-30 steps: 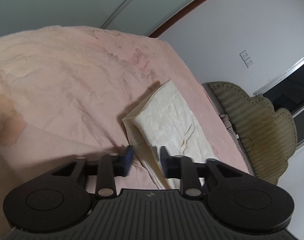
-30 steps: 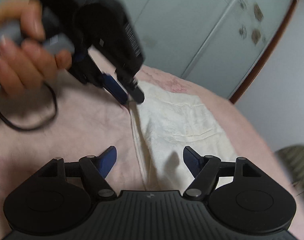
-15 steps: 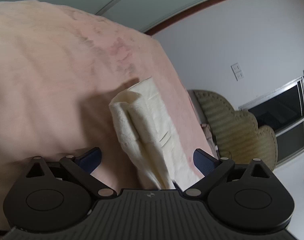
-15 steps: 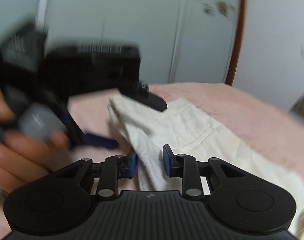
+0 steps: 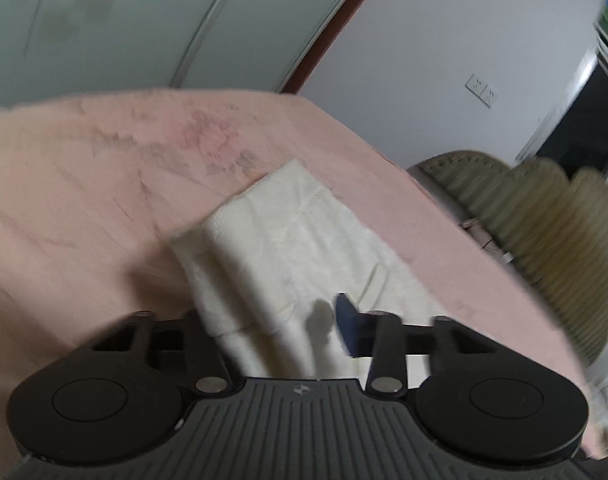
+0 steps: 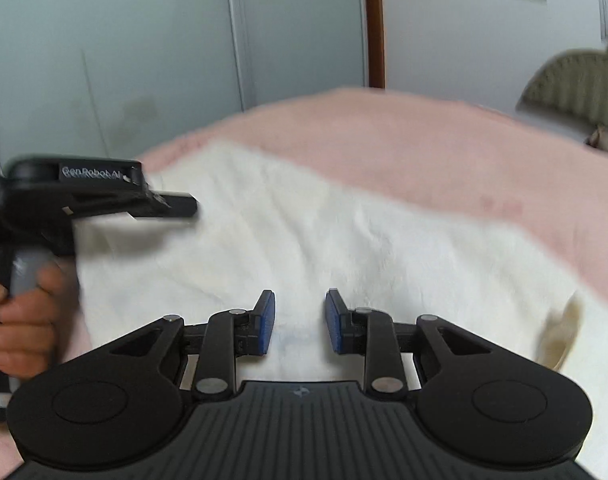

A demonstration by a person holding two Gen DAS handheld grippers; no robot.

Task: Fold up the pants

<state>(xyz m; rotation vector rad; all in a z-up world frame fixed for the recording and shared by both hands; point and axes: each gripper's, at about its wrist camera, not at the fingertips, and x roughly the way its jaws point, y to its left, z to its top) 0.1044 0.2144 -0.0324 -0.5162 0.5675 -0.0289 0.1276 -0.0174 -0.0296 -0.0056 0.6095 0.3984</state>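
The cream pants (image 5: 304, 240) lie folded on the pink bedspread (image 5: 83, 200). In the left wrist view a thick fold of the pants runs between my left gripper's (image 5: 275, 332) fingers; the cloth hides the left finger, and the jaws look closed on it. In the right wrist view the pants (image 6: 344, 240) spread wide under my right gripper (image 6: 299, 324), whose blue pads stand a little apart with nothing between them. The left gripper (image 6: 103, 196) shows at the left there, held in a hand, at the pants' near edge.
A green scalloped headboard (image 5: 544, 216) stands at the right of the bed. Wardrobe doors (image 6: 183, 40) and a white wall with sockets (image 5: 480, 90) lie beyond the bed's far edge.
My left gripper was wide open half a second ago and has closed on the fold of the pants. My right gripper, nearly shut then, has opened a little and the view has swung right.
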